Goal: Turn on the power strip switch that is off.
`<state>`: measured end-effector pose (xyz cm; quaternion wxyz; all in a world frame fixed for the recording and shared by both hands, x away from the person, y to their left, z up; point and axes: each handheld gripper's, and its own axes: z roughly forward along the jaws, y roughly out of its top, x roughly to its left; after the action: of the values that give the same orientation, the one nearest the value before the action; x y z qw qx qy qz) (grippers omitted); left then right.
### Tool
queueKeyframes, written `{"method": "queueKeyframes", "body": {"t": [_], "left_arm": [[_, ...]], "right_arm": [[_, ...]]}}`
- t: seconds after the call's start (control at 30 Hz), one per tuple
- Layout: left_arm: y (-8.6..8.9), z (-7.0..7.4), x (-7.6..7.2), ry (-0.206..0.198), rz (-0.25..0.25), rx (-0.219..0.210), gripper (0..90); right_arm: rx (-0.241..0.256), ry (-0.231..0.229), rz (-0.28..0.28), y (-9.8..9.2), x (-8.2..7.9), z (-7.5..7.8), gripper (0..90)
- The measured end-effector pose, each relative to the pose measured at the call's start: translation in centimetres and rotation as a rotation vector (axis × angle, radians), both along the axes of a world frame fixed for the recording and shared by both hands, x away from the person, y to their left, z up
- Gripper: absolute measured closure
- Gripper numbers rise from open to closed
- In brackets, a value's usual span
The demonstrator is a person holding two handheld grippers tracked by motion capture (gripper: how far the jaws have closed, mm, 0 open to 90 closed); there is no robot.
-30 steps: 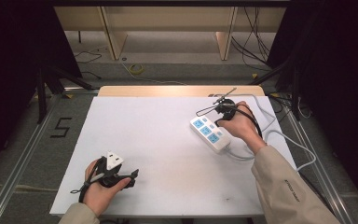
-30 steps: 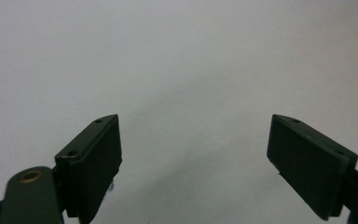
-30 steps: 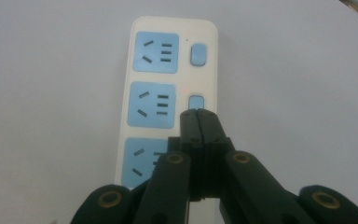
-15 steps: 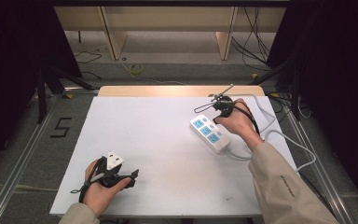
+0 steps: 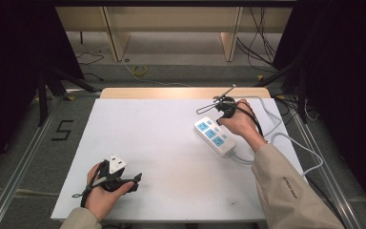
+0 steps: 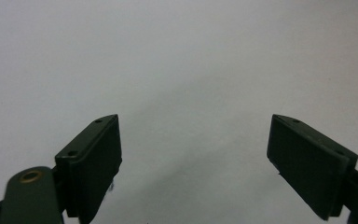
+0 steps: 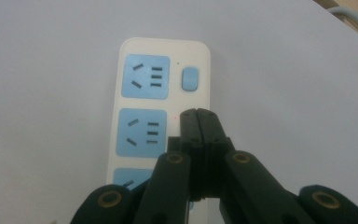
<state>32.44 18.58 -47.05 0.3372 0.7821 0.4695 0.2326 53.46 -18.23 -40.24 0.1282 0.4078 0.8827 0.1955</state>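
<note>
A white power strip [image 5: 214,136] with blue sockets lies on the right part of the white table [image 5: 162,143]. My right gripper [image 5: 222,112] hovers just over it, held in the person's right hand. In the right gripper view its jaws [image 7: 199,115] are shut with nothing between them, over the strip [image 7: 161,102] beside the middle socket and below the blue switch [image 7: 189,78]. My left gripper [image 5: 134,180] rests low near the table's front left in the person's left hand. Its jaws [image 6: 193,154] stand wide open over bare table.
The strip's white cable [image 5: 290,143] loops off the right edge of the table. A wooden strip [image 5: 181,92] runs along the far edge. Floor cables and shelf legs lie beyond it, and dark frames stand on both sides.
The right hand and its gripper have crept slightly towards the far left end of the power strip. The left gripper has stayed put.
</note>
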Motion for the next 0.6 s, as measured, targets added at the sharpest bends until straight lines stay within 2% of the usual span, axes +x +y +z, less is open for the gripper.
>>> {"method": "queueKeyframes", "body": {"t": [0.6], "left_arm": [[0.0,0.0,0.0,-0.003,0.000,-0.001,17.5]], "right_arm": [[-0.008,0.007,-0.001,0.7,1.1,-0.2,90.0]]}}
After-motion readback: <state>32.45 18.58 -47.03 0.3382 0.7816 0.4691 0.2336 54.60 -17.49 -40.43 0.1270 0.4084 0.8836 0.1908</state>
